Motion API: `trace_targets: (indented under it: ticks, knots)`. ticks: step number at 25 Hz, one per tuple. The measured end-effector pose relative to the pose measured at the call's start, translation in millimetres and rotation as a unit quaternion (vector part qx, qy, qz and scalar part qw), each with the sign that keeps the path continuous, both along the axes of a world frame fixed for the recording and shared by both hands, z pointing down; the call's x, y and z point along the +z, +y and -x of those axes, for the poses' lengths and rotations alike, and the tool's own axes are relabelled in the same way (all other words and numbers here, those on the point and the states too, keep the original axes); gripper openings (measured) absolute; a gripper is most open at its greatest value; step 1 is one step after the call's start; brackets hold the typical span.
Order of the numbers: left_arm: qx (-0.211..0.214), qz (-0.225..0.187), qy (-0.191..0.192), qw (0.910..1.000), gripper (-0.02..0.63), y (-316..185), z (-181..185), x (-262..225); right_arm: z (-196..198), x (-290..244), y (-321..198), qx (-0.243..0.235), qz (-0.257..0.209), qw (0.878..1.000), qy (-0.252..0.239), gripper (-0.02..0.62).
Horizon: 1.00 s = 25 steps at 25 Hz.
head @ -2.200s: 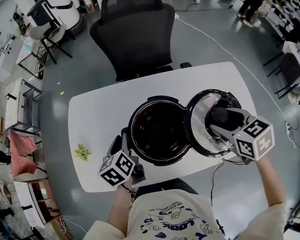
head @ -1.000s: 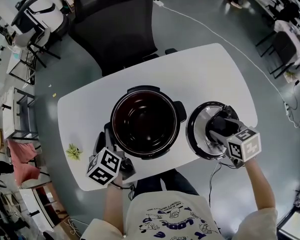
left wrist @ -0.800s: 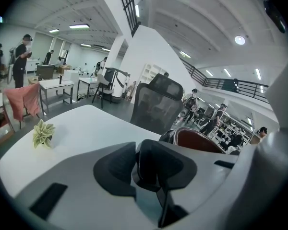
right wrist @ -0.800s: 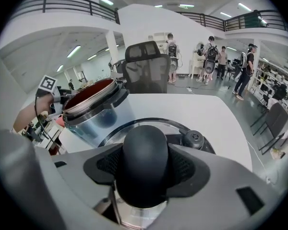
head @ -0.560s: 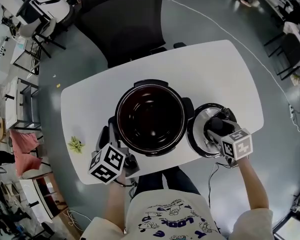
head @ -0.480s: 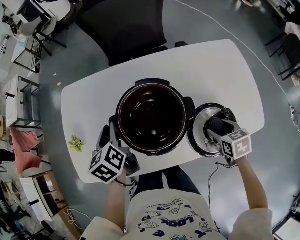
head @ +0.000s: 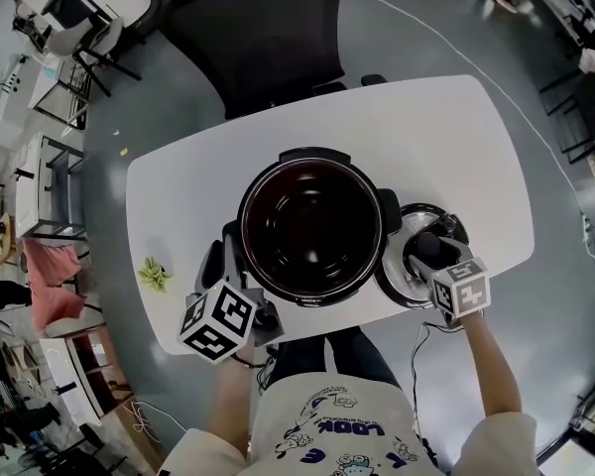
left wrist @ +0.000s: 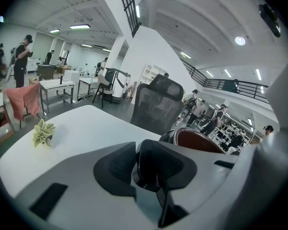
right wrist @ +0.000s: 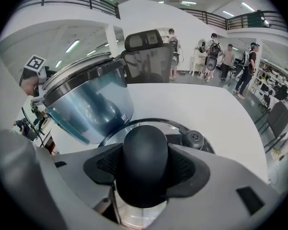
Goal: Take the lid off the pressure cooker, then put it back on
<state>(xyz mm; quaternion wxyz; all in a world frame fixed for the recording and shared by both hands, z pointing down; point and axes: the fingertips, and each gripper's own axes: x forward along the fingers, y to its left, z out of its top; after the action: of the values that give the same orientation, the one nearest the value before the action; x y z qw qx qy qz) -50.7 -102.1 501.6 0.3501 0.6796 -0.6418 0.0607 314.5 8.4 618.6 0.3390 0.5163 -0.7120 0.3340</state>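
We have the cooker point(head: 244, 216) standing open in the middle of the white table point(head: 426, 137), its dark bowl empty, so the first half of the job looks done and the refit is not yet begun. The lid point(head: 399, 272) is just to the right of the cooker, close beside its wall, lying flat with its top side up. It sits low at the table's near right edge, though we cannot tell whether it rests on the surface or hangs just above it. The right tool point(head: 429, 254) is clamped on the round black knob point(right wrist: 145, 150) at the lid's centre, 1 jaw on each side. We judge that to be the sensible hold, since the knob sits over the lid's middle and keeps it level. The small valve point(right wrist: 194, 138) shows just beyond the knob. The left tool point(left wrist: 152, 166) is closed on the black side handle point(head: 234, 266) at the cooker's near left, and we read that as a brace, so the body does not slide or twist while the lid is worked. Keeping the lid so near the cooker makes for a short carry back. For the return, the lid will need lifting clear of the rim, centring over the bowl and probably turning to lock. A small green plant point(head: 155, 274) sits well apart at the left, and a black chair point(head: 263, 28) stands beyond the far edge.
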Motion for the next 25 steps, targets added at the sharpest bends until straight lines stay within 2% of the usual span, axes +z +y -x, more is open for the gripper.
trace_targets:
  ticks: [12,25]
  knots:
    - [-0.006,-0.001,-0.001,1.0000,0.114,0,0,0,-2,16,1,-0.013,0.003,1.000,0.017,0.293]
    - [-0.013,0.000,0.001,0.9999,0.113,-1,0,2,-2,22,-1,-0.012,-0.025,0.999,0.028,0.295]
